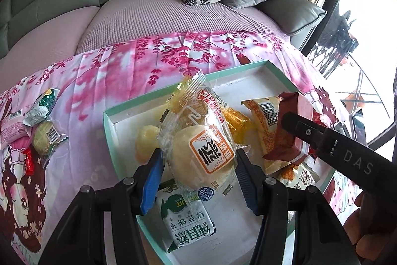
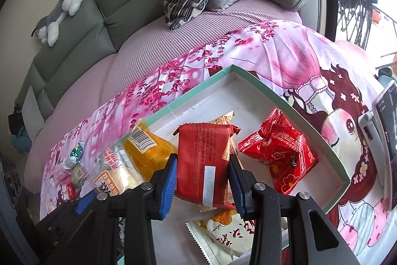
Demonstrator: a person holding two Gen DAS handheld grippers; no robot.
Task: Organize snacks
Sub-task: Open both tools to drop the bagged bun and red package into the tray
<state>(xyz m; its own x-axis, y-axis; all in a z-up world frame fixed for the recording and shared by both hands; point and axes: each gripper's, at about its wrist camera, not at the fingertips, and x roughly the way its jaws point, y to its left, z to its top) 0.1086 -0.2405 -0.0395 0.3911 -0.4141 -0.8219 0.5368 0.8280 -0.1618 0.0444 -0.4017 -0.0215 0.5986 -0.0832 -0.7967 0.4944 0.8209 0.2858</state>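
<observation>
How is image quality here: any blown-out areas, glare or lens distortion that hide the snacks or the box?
Left wrist view: window at right blown out; clear-wrapped bun carries mild glare, label still legible; fisheye bends the box rim. Right wrist view: window corner overexposed; red packet sharp, print readable; dark vignette at the edges.

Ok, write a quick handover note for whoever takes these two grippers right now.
Left gripper: jaws shut on the clear-wrapped bun, over the tray.
Right gripper: jaws shut on the dark red packet, also over the tray.
Done: several snacks already lie in the tray, among them the bright red bag.
Left: set down both held packs, then fetch the loose snacks on the pink cloth.
</observation>
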